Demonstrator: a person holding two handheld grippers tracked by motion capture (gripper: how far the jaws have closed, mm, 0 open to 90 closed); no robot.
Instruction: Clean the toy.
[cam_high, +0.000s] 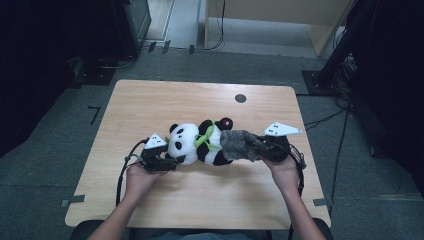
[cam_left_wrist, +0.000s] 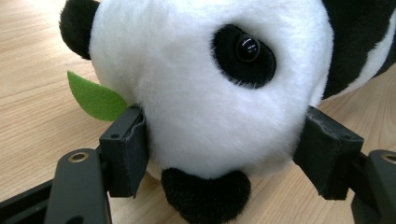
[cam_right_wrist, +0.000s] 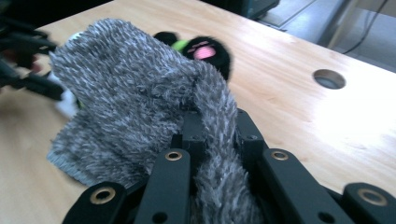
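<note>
Lying across the table's (cam_high: 150, 200) middle, the toy panda (cam_high: 197, 142) runs left to right. The left gripper (cam_high: 162, 161) clamps its head; the right gripper (cam_high: 267, 145), pinching the grey fuzzy cloth (cam_high: 240, 145), meets its feet.

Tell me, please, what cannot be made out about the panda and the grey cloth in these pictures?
- Panda: one leg, high view, covered by the grey fuzzy cloth.
- Panda's body, left gripper view: cut off at the edges.
- Cloth's pinched end, right gripper view: hidden between the right gripper jaws.
- Left gripper, right gripper view: blurred.
</note>
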